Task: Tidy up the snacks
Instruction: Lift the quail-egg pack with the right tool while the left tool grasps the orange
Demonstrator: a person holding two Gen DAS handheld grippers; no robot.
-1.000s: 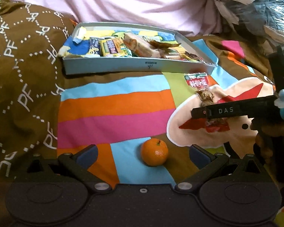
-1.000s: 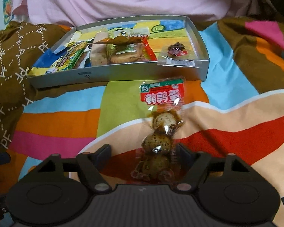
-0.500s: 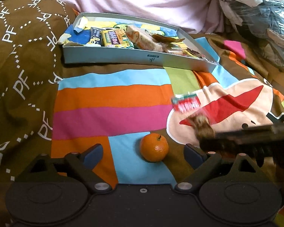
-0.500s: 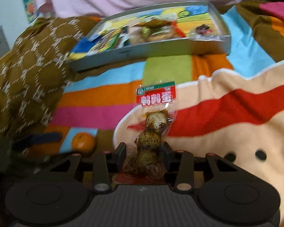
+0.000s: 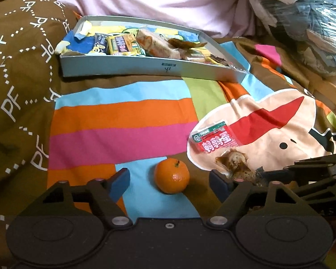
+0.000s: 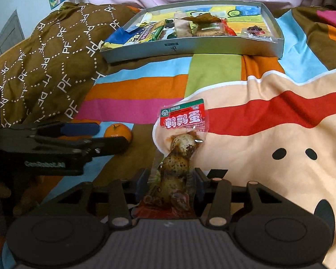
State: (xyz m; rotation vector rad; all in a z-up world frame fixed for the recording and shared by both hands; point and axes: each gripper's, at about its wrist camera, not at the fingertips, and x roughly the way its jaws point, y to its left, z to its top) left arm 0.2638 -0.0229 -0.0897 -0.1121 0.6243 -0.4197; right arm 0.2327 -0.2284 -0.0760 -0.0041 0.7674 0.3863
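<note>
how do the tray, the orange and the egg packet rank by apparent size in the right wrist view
1. tray, widest despite being farthest.
2. egg packet, magnified by nearness to the camera.
3. orange, clearly smallest.

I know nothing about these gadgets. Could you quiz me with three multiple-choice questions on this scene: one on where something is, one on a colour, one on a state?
1. Where is the orange?
A. In the tray
B. On the bedspread between the left hand-held gripper's fingers
C. On the pink sheet

2. What colour is the egg packet's label?
A. Red with a green strip
B. Blue
C. Yellow

3. What is the right hand-held gripper doing?
A. Gripping the orange
B. Hanging bare
C. Gripping the egg packet

Answers: 1 B, it lies on the bedspread, short of the tray. 2 A, red with green on top. 3 C, the fingers pinch the packet's lower end.
</note>
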